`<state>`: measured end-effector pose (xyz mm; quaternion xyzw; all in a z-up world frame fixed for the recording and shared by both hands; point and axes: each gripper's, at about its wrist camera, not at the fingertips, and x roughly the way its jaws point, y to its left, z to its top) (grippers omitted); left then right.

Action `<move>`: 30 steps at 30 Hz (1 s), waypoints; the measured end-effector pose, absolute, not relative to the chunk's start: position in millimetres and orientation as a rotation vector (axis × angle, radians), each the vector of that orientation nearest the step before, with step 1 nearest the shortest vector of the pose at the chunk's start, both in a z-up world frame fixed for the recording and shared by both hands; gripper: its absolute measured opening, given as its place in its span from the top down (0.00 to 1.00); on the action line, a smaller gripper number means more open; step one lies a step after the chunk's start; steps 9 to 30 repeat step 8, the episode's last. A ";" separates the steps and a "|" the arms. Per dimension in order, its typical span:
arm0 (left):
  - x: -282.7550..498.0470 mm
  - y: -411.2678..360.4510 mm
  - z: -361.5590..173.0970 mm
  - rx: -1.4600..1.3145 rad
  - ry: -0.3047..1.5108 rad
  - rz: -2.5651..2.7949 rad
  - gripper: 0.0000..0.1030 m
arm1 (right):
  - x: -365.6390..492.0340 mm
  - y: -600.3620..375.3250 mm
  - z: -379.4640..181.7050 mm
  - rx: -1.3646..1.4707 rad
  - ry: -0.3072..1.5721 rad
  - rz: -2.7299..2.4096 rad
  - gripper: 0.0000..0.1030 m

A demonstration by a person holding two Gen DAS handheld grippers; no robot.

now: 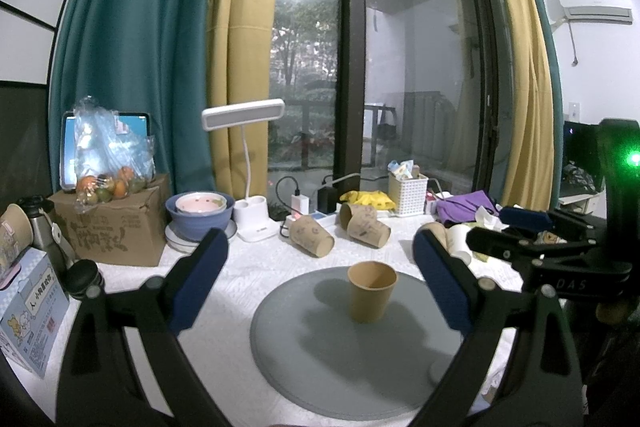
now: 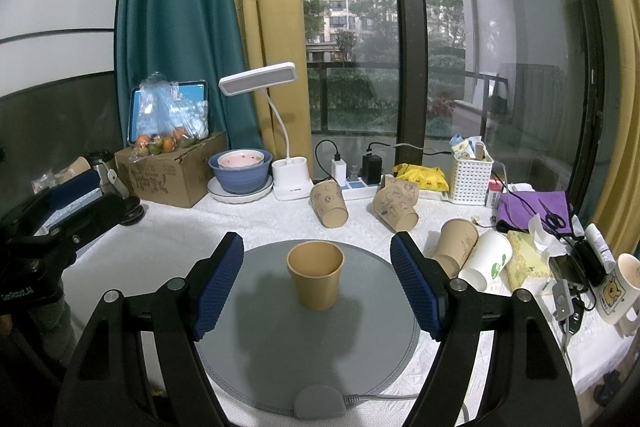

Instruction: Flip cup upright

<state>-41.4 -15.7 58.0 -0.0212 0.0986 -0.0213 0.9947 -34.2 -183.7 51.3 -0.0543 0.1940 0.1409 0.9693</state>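
Claws frame the scene: the right claw (image 2: 317, 281) gapes wide, empty, and the left claw (image 1: 320, 277) is equally spread, holding nothing. Beyond both, apart from the blue pads, the brown cup (image 2: 315, 275) stands upright, mouth up, on the round grey mat (image 2: 280, 347). Farther back, printed paper cups (image 2: 329, 203) lie toppled on the white desk (image 2: 180, 227)

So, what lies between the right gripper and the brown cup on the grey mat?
Nothing: in the right wrist view only bare grey mat lies between the open right gripper and the upright brown cup.
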 end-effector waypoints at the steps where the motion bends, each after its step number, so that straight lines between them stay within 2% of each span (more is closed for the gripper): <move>1: -42.0 -17.2 58.5 -0.042 0.196 -0.044 0.08 | -34.5 -183.4 51.4 -0.110 0.392 0.285 0.24; 30: -42.5 -23.1 60.1 -0.039 0.185 -0.051 0.08 | -34.2 -183.5 51.5 -0.110 0.392 0.285 0.24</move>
